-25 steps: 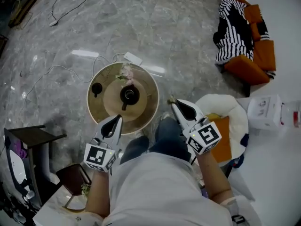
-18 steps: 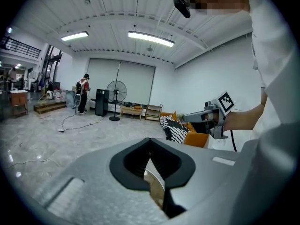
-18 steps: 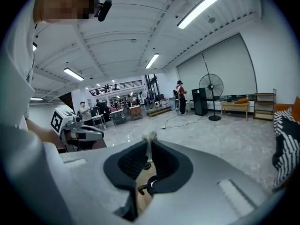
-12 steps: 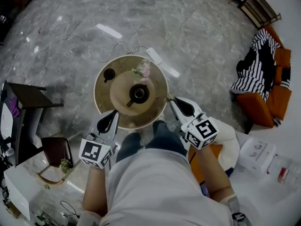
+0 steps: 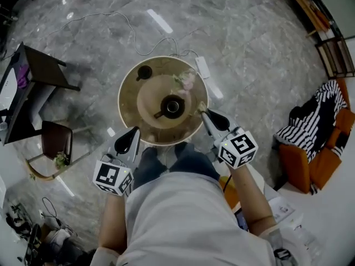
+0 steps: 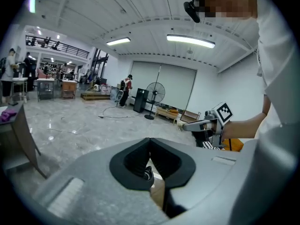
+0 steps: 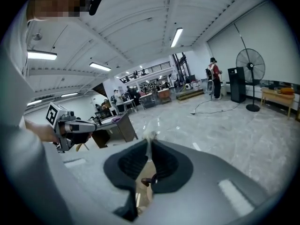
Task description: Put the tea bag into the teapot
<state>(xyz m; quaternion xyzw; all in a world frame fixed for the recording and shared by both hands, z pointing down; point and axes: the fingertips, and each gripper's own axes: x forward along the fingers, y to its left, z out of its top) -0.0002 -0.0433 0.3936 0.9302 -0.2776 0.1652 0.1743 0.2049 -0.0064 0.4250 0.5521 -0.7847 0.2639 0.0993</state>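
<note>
Head view: right gripper (image 5: 202,113), jaws pinched on tea bag (image 7: 149,135), has reached round table (image 5: 128,90) rim since a second ago; teapot (image 5: 172,106) now just ahead-left of tips. Left gripper (image 5: 136,130) jaws together, empty. Drop approach likely under way.

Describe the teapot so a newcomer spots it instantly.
Start at the only round table, tan-topped. The teapot sits dead centre on its paler inner disc: dark, and bigger than the small dark cup near the table's far-left edge.
</note>
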